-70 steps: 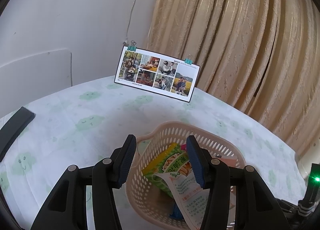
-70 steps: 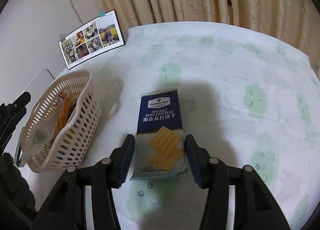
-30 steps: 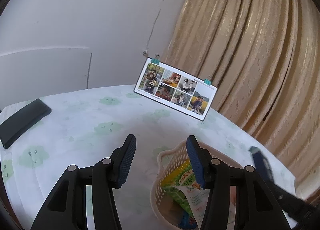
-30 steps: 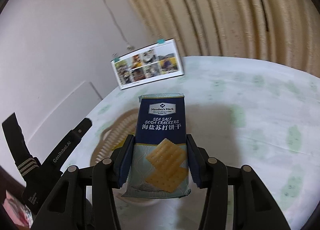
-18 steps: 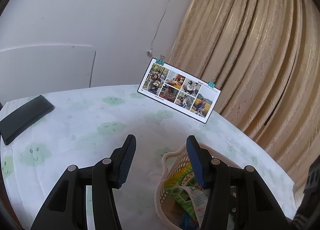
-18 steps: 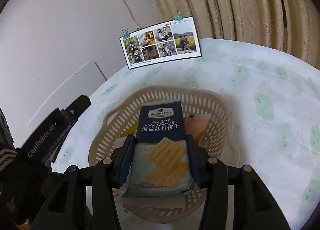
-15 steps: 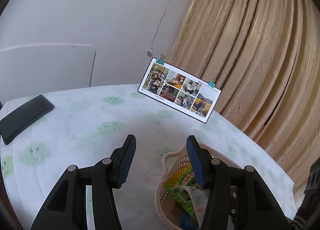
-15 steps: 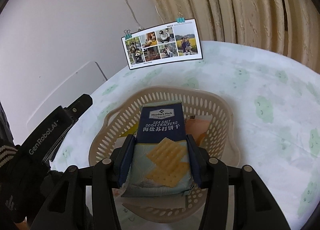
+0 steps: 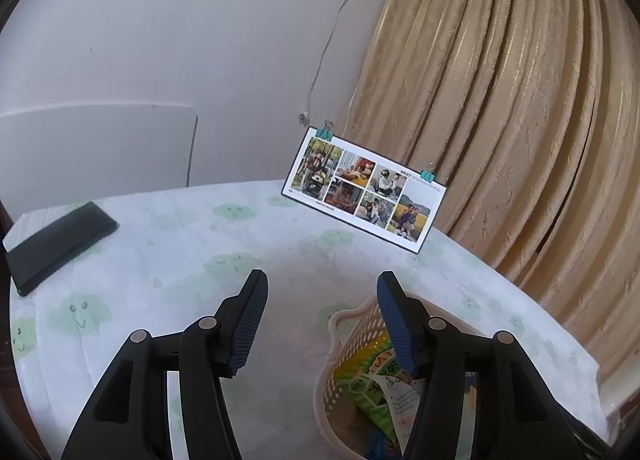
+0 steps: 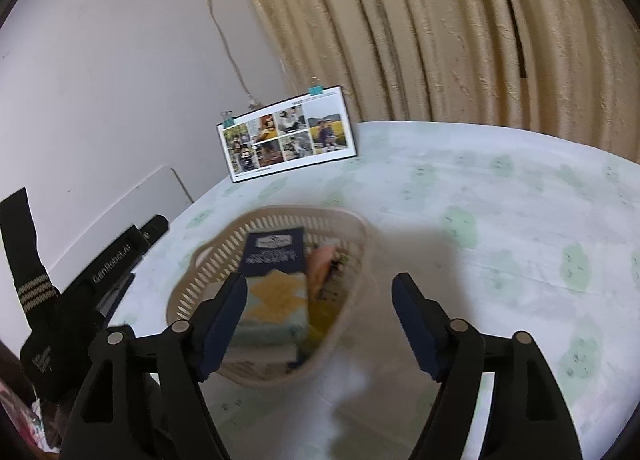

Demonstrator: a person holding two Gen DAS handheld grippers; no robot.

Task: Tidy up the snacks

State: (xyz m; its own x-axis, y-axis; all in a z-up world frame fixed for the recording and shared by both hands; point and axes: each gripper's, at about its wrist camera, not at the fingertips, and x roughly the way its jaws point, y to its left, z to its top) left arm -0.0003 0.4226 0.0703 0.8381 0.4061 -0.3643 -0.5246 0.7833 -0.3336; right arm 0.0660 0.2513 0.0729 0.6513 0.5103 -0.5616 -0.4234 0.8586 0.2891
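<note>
A beige perforated basket stands on the round table, and the dark blue soda cracker pack lies inside it among other snack bags. My right gripper hangs open just above the basket's near side, nothing between its fingers. In the left wrist view the same basket sits at the lower right with a green snack bag in it. My left gripper is open and empty above the tablecloth, its right finger over the basket's rim.
A photo card held by binder clips stands at the table's far side before a tan curtain. A black phone lies at the left edge. The other gripper's black body sits left of the basket.
My right gripper has opened and let go of the cracker pack, which now lies in the basket; the gripper has pulled back slightly. The left gripper has hardly moved.
</note>
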